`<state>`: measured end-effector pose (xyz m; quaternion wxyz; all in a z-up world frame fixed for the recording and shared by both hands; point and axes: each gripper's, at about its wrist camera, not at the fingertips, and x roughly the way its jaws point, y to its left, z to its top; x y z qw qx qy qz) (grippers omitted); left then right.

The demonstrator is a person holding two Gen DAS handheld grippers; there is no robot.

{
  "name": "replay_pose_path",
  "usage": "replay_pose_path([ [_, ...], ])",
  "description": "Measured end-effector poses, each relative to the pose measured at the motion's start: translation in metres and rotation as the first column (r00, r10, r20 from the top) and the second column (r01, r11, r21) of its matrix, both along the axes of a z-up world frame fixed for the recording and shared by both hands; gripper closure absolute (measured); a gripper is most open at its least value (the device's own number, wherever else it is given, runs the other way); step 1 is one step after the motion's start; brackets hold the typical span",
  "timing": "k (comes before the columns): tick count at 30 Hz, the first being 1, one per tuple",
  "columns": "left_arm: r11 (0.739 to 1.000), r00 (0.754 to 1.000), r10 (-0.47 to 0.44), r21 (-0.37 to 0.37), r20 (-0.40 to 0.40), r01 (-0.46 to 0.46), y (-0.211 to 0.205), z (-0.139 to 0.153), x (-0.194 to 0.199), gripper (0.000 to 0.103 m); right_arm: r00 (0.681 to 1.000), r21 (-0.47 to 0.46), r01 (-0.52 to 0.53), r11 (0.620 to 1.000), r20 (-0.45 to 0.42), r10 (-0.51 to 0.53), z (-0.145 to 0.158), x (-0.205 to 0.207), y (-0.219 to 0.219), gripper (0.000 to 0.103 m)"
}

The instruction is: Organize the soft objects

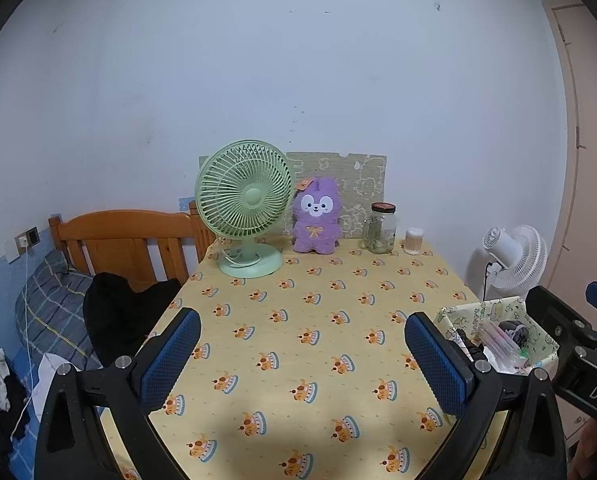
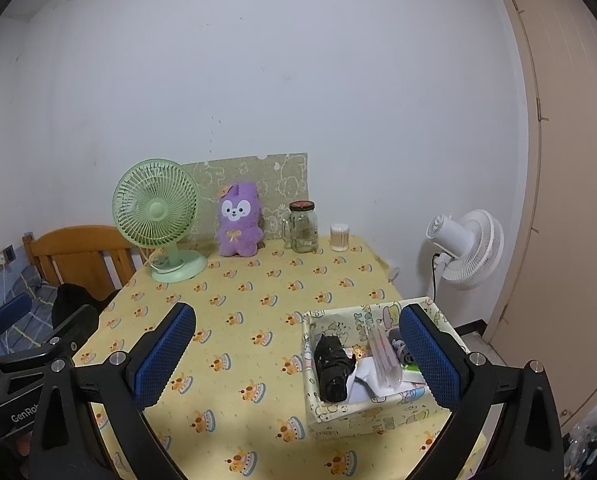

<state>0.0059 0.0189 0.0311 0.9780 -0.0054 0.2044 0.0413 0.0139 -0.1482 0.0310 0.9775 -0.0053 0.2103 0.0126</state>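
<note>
1. Blue-padded left gripper [image 1: 302, 360] and right gripper [image 2: 296, 356]: both spread wide, holding nothing, poised over the near table [image 1: 318, 320] edge, likely ready to reach.
2. Printed fabric box [image 2: 350, 416], near right: holds a black bundle [image 2: 332, 368], clear-wrapped sticks and papers.
3. Purple plush rabbit [image 1: 317, 216], far centre: upright, propped against a patterned board [image 1: 362, 176].
4. Glass jar [image 1: 381, 228], far right: lidded, greenish contents.
5. Green fan [image 1: 244, 208], far left.

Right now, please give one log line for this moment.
left gripper: open, empty | right gripper: open, empty | purple plush: untouched, upright by green fan
</note>
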Motion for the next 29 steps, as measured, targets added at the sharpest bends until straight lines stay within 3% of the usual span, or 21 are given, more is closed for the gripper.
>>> replay_pose_path([
  [29, 1.000, 1.000, -0.015, -0.001, -0.018, 0.015, -0.0033, -0.0034, 0.0071, 0.000, 1.000, 0.004, 0.003, 1.000, -0.009, -0.003, -0.0071, 0.0042, 0.0012, 0.000],
])
